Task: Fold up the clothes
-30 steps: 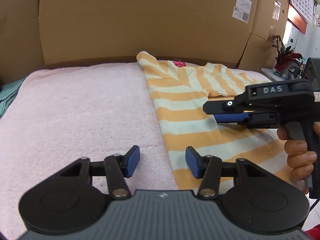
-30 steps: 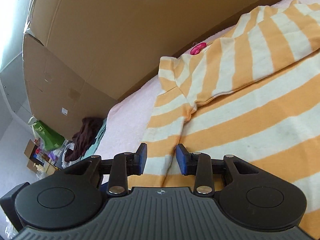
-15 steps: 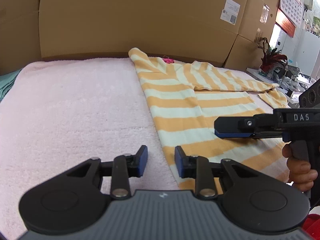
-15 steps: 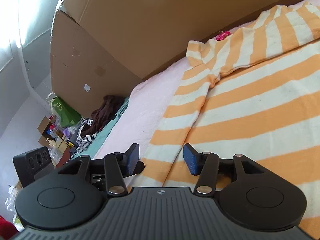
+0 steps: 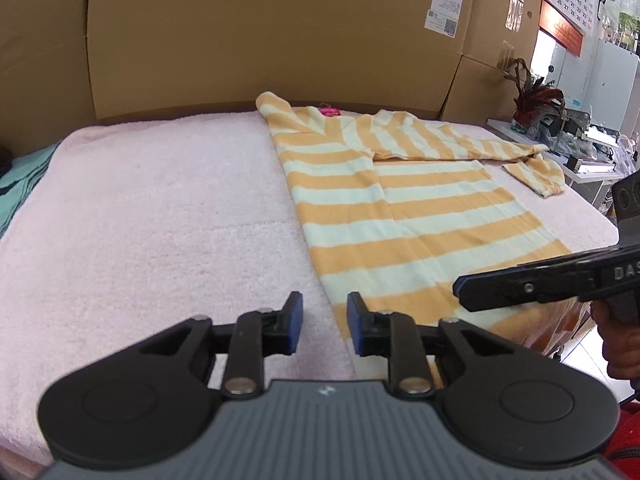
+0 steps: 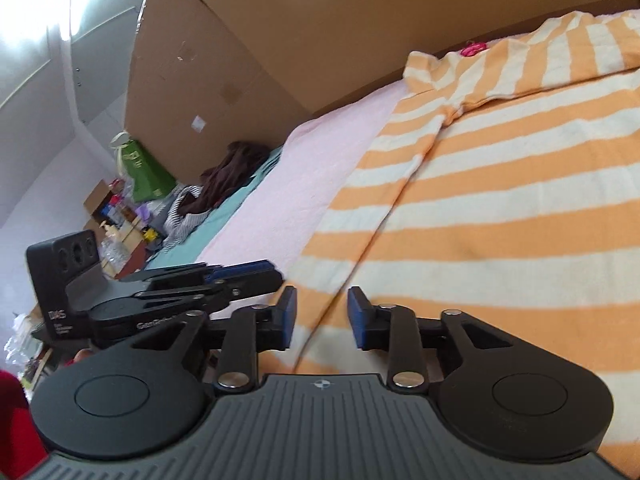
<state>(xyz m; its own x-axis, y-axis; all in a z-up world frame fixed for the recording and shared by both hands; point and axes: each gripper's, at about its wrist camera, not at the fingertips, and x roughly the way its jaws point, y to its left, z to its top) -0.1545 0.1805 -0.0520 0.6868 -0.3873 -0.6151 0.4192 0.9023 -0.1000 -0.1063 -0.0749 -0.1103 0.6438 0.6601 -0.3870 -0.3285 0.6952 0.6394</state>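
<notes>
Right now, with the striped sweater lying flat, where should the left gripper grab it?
Probably the near bottom hem corner of the striped sweater, approached from its left edge. That straight folded edge runs to just ahead of the open left gripper, flat on the pink towel, so one pad could slide under.

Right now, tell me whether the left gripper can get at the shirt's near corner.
Probably yes. The left gripper hangs open just short of the striped shirt's near corner, nothing between them; the right gripper sits off to the side.
</notes>
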